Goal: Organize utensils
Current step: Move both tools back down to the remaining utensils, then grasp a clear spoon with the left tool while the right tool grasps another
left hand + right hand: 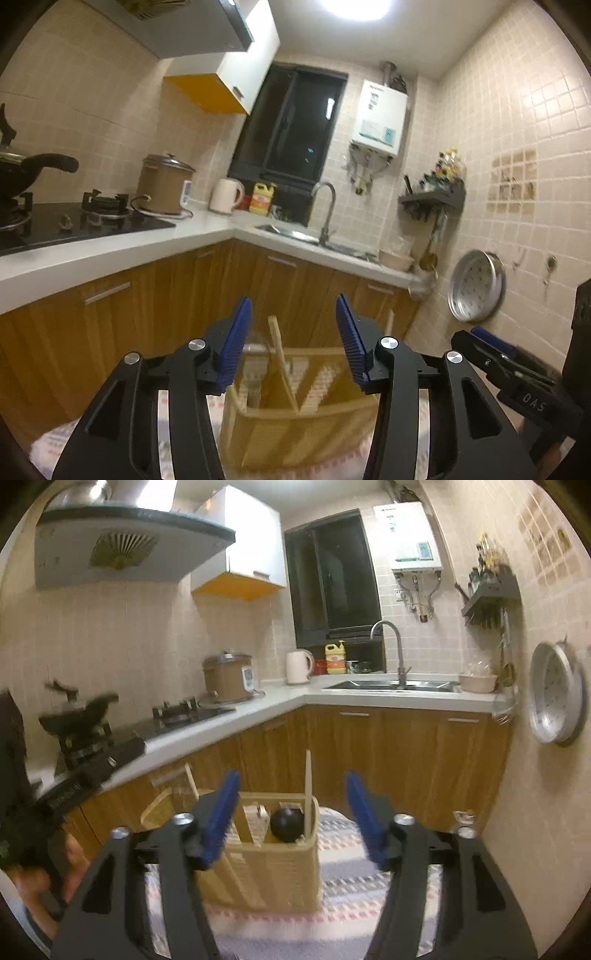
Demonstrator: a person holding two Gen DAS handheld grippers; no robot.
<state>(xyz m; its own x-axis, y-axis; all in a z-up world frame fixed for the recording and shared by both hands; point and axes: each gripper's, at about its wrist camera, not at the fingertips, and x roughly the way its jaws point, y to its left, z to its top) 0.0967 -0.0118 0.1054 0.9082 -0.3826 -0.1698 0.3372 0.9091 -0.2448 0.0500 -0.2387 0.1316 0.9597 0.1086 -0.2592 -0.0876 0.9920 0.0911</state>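
A woven bamboo utensil holder (295, 424) with dividers stands on a patterned cloth (354, 878). In the left wrist view a flat wooden stick (281, 363) leans inside it. The right wrist view shows the holder (273, 867) with an upright wooden stick (307, 786) and a round black utensil head (287, 825) in it. My left gripper (293, 306) is open above the near side of the holder, with nothing pressed between its blue pads. My right gripper (293, 779) is open too, wider, framing the holder from the near side. Each gripper shows at the edge of the other's view.
An L-shaped white counter (280, 698) over wooden cabinets runs behind. On it are a gas hob with a black pan (33, 166), a rice cooker (229, 679), a kettle (298, 666) and a sink (391, 685). A metal steamer tray (554, 698) hangs on the right wall.
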